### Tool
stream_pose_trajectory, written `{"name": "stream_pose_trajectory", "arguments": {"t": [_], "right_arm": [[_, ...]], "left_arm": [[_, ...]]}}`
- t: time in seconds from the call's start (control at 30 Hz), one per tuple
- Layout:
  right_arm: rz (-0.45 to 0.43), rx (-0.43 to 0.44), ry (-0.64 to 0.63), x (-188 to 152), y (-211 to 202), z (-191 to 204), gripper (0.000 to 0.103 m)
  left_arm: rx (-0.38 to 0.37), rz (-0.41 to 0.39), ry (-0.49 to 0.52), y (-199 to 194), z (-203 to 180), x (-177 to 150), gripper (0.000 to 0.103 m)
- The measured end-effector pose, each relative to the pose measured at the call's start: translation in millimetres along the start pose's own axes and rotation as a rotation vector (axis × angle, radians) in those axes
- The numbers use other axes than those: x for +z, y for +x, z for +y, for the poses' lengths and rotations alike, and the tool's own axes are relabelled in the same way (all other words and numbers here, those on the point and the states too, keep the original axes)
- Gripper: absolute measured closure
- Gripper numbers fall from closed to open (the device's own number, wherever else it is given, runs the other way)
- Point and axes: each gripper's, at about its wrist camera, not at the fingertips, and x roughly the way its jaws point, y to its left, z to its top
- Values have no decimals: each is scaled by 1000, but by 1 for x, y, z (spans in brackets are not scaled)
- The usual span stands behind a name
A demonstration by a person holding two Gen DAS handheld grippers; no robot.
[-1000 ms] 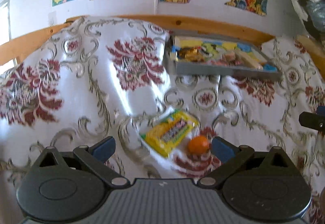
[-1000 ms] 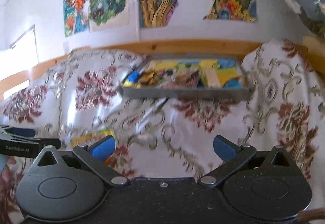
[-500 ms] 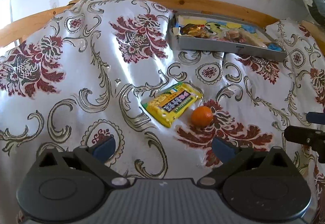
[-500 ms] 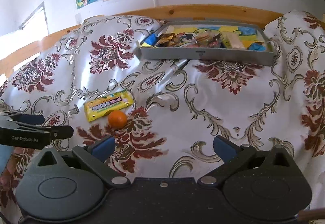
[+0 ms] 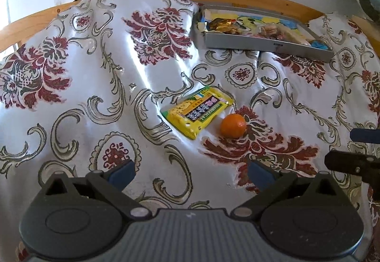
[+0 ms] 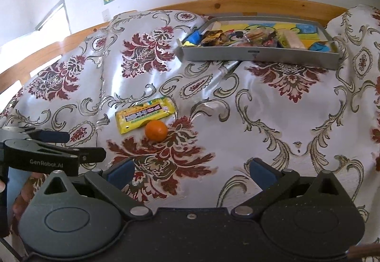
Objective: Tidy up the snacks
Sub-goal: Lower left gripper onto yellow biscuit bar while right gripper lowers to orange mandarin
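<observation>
Currently both grippers, left gripper (image 5: 190, 170) and right gripper (image 6: 191, 170), hang spread and empty. Mid-cloth, the orange (image 5: 232, 125) lies just beside the yellow packet (image 5: 199, 111). Filled tray (image 6: 258, 56) at far edge. Judged: approach step; next, close on one snack.

Glossy white floral satin cloth (image 5: 142, 77) shines; shiny yellow plastic snack packet (image 5: 198, 111); matt grey tray (image 6: 258, 54) at twelve o'clock; varnished wooden rail (image 6: 237, 4).
</observation>
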Motion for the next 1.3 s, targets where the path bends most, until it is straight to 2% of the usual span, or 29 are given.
{"name": "stream_pose_trajectory", "arguments": {"t": [0.13,0.43,0.6,0.77,0.9,1.07,1.17,1.3], "right_arm": [[-8,14,15,0,2,-1,1],[-54,10,46,1,7,-6,1],[-83,10,52,-2,15,-6,1],[-97,-2,-25,1,32,5,1],[-122,42,-142,15,56,20,1],[-143,46,-243,27,84,37,1],[-128,54,-282,26,92,43,1],[-115,57,-328,21,95,48,1]], "left_arm": [[6,4,-19,2,2,2,1],[14,-27,6,3,4,17,1],[9,-19,20,17,10,28,1],[-7,-48,63,27,13,40,1],[-10,-44,124,36,15,54,1],[8,-23,210,45,20,71,1],[8,-6,218,51,24,77,1],[-35,17,219,61,25,82,1]]}}
